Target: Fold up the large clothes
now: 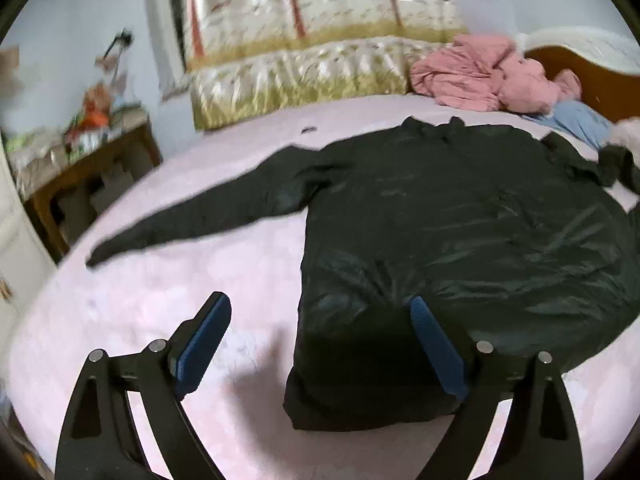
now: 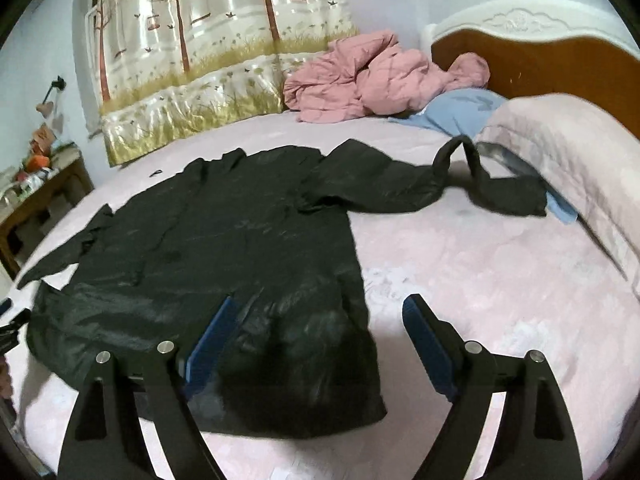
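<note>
Two grippers are hovering over the near edge of the bed, and neither one is gripping anything, jaws spread wide on both. The big shiny black jacket [image 1: 460, 240] [image 2: 208, 256] is laid out flat across the middle of the pale pink bedsheet [image 1: 152, 312] [image 2: 500, 272], hem toward the near edge and collar toward the far side.

The left gripper [image 1: 320, 320] sits above the jacket's bottom left corner, one blue pad over bare sheet and the other over the black fabric, so the side edge of the jacket runs between the jaws. Can't really tell if the pads touch the cloth. The right gripper [image 2: 316, 316] is the mirror of that at the bottom right corner, left pad over the jacket, right pad over the sheet.

The left sleeve [image 1: 192, 216] stretches out straight toward the left edge of the bed. The right sleeve [image 2: 432, 188] runs out toward the headboard end and is bunched up, with a loop of it sticking up, its cuff end lying beside a folded pinkish quilt [image 2: 568, 168].

Along the far edge there's a crumpled pink puffy coat [image 1: 480, 76] [image 2: 372, 80] with a light blue garment [image 2: 460, 112] just beside it. A wooden headboard with white trim [image 2: 540, 60] is behind those, and a tree-print curtain [image 2: 208, 48] hangs along the far side. A wooden side table with clutter [image 1: 88, 160] stands off the left edge.
</note>
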Demonstrator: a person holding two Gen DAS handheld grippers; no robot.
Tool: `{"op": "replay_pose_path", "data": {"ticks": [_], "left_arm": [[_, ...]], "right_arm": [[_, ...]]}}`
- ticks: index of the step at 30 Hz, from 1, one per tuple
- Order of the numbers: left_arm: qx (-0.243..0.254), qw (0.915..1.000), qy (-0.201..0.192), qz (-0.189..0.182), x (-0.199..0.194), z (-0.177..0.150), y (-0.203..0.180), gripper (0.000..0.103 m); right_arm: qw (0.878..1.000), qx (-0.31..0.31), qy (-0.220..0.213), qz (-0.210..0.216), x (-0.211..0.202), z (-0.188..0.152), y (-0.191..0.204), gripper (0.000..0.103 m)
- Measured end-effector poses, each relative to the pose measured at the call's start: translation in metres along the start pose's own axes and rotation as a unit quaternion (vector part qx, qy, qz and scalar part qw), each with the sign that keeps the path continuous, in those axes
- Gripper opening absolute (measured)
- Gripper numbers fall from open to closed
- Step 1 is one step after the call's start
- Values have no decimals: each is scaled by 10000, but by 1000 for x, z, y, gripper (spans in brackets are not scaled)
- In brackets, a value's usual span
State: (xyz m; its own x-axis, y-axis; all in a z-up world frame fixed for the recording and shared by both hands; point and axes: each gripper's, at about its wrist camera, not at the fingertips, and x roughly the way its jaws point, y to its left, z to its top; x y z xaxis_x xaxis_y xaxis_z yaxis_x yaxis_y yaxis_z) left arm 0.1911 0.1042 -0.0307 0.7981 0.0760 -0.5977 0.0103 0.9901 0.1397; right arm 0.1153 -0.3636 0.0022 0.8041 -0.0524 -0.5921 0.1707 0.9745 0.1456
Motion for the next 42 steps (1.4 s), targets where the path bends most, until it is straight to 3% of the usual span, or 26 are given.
{"op": "replay_pose_path", "data": {"ticks": [2, 5, 6, 7, 8, 9, 11, 15, 18, 22, 23, 25, 27, 28, 29, 31, 33, 34, 36, 39, 42], "left_arm": [[-185, 9992, 311, -145, 15, -3, 6, 93], [-457, 9913, 1164, -399, 52, -11, 12, 92], [-519, 9901, 1185, -540, 55, -14, 12, 80], [-531, 9896, 1138, -706, 55, -16, 11, 59], [-530, 9890, 1060, -880, 53, -17, 11, 49], [-548, 9902, 969, -844, 50, -18, 12, 37], [-656, 9922, 849, -632, 46, -21, 15, 34], [-963, 9901, 872, -527, 47, -26, 24, 39], [-1099, 9897, 822, -402, 44, -31, 30, 44], [-839, 9940, 626, -318, 33, -32, 24, 48], [-681, 9961, 477, -283, 25, -31, 21, 51], [-445, 9988, 105, -174, 5, -32, 14, 66], [-227, 9991, -298, -178, -20, -32, 5, 72], [-186, 9986, -441, -220, -32, -32, 0, 77], [-164, 9980, -548, -264, -42, -32, -3, 80], [-120, 9969, -716, -306, -60, -30, -12, 88], [-68, 9951, -908, -393, -80, -28, -21, 91], [-59, 9938, -1016, -440, -90, -28, -25, 97], [-18, 9908, -1271, -463, -108, -28, -32, 103], [162, 9867, -1541, -493, -128, -32, -42, 103], [186, 9873, -1388, -744, -132, -31, -49, 103]], "right_arm": [[9999, 78, 63, 49, 2, -8, -2, 87], [9992, 159, 359, 5, 20, -16, -4, 87], [9988, 144, 469, 60, 29, -18, -4, 84], [9985, 114, 531, 112, 33, -20, -3, 53], [9984, 72, 543, 162, 37, -23, -2, 2], [9990, 137, 400, 126, 36, -26, -5, 3], [9992, 380, 62, 64, 31, -32, -11, 3], [9974, 484, 499, -204, 50, -38, -15, 3], [9972, 432, 426, -443, 49, -38, -13, 3], [9977, 383, 349, -436, 41, -39, -12, 7], [9978, 357, 263, -490, 33, -38, -10, 11], [9983, 199, -41, -553, 9, -41, -4, 18], [9974, -67, -535, -469, -24, -47, 8, 40], [9966, -165, -701, -400, -38, -50, 13, 62], [9952, -274, -883, -320, -52, -54, 19, 69], [9914, -493, -1196, -196, -77, -61, 31, 70], [9881, -708, -1364, -99, -97, -69, 44, 76], [9877, -731, -1381, -69, -103, -70, 48, 85], [9882, -660, -1379, 53, -117, -73, 55, 88], [9883, -447, -1407, 395, -135, -75, 58, 89], [9876, -343, -1433, 535, -147, -76, 61, 89]]}}
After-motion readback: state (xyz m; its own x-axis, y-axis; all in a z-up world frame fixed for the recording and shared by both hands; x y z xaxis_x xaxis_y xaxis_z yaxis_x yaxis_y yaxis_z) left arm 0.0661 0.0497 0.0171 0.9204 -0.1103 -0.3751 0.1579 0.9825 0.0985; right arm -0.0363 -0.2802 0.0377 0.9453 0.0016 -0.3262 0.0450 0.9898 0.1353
